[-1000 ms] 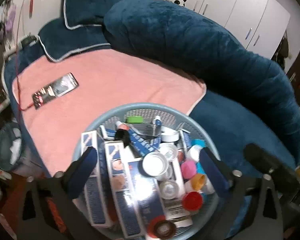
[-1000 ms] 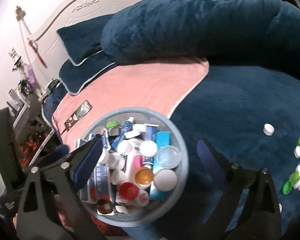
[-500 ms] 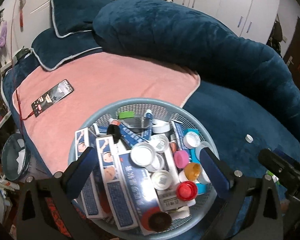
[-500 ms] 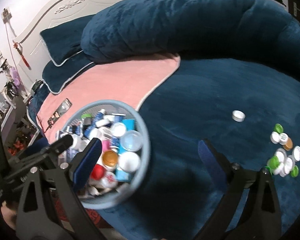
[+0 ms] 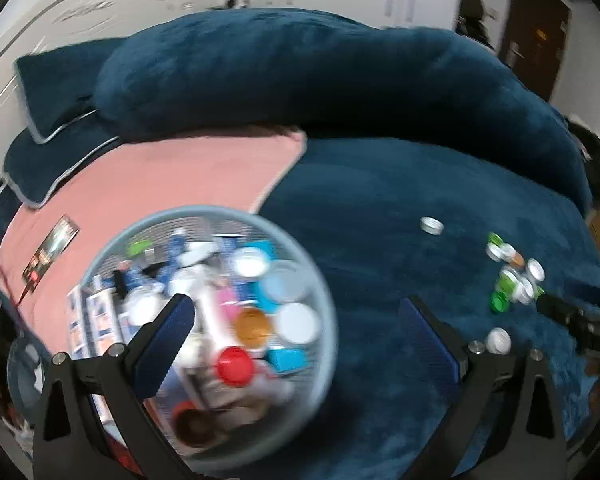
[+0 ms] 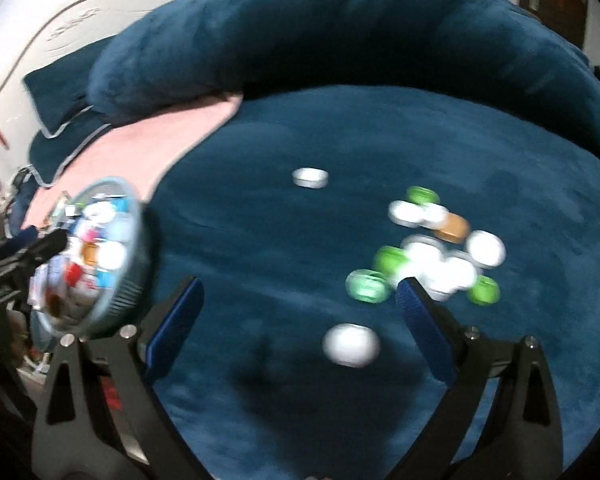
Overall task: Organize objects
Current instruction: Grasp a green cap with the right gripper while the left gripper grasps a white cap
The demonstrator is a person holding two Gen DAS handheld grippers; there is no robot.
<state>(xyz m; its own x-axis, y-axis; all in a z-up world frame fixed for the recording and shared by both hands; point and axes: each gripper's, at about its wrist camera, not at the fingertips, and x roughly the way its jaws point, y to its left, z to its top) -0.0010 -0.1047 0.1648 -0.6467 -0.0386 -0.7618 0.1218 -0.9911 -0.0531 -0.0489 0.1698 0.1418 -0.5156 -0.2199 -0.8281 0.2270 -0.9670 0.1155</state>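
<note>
Dark blue plush bed [image 6: 300, 128] lying under white headboard wall, pink blanket [image 5: 172, 184] at ten o'clock, basket [image 5: 324, 320] at left, caps cluster [image 6: 440, 252] at two o'clock, left tool [image 5: 296, 320] and right tool [image 6: 300, 304] both gaping wide, holding nothing.

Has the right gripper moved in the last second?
Yes. The right gripper swung rightward, away from the basket toward the loose caps.
</note>
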